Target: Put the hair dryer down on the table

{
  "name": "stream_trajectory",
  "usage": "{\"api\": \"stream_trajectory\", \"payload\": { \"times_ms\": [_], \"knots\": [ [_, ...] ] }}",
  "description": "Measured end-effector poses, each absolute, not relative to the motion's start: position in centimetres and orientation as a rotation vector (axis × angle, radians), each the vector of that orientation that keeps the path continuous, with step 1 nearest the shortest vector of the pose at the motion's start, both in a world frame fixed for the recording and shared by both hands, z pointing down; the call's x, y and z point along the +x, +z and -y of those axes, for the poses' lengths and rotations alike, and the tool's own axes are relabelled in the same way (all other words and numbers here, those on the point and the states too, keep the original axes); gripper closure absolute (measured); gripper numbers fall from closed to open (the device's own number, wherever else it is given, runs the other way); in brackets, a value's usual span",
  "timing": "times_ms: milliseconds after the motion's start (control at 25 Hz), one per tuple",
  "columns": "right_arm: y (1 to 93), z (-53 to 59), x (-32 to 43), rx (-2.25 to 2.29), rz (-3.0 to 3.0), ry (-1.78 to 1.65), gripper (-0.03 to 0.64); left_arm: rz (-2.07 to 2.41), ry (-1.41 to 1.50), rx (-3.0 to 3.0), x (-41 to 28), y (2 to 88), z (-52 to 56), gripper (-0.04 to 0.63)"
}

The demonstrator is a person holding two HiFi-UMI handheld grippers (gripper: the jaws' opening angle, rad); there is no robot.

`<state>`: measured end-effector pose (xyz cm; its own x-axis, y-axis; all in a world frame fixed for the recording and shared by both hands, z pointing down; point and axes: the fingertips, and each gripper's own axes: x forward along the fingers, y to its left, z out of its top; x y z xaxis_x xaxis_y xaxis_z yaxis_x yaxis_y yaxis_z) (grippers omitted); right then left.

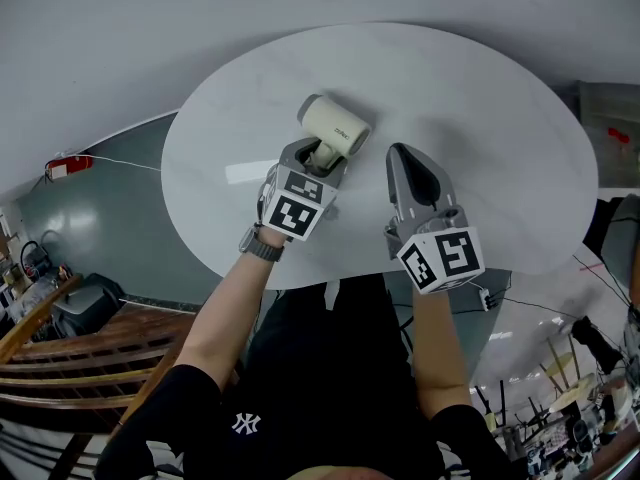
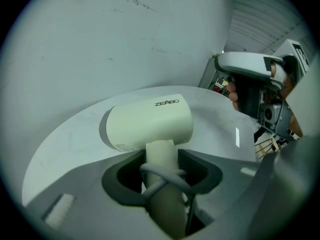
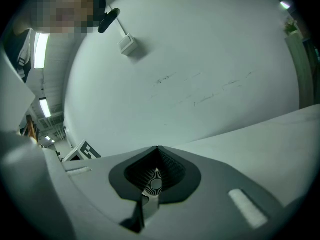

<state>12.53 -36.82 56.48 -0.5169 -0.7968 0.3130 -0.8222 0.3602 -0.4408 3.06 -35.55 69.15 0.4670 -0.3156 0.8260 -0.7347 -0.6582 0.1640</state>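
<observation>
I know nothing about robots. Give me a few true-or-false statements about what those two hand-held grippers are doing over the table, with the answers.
1. The left gripper is clamped on the handle of the cream plastic hair dryer. True.
2. The right gripper holds a second hair dryer. False: its jaws are together with nothing between them.
3. A grey cord is looped round the hair dryer's handle. True.
4. The table is square and made of dark wood. False: the white table is round.
</observation>
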Motion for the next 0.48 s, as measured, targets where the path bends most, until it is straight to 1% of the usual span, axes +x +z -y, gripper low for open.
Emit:
{"api": "stream_trajectory", "payload": {
  "times_ms": [480],
  "knots": [
    [56.9, 37.2, 13.4, 1.527, 2.561, 0.909, 0.594, 0.847, 1.184, 2.191, 4.4, 70.2, 36.1, 0.388]
  ]
}}
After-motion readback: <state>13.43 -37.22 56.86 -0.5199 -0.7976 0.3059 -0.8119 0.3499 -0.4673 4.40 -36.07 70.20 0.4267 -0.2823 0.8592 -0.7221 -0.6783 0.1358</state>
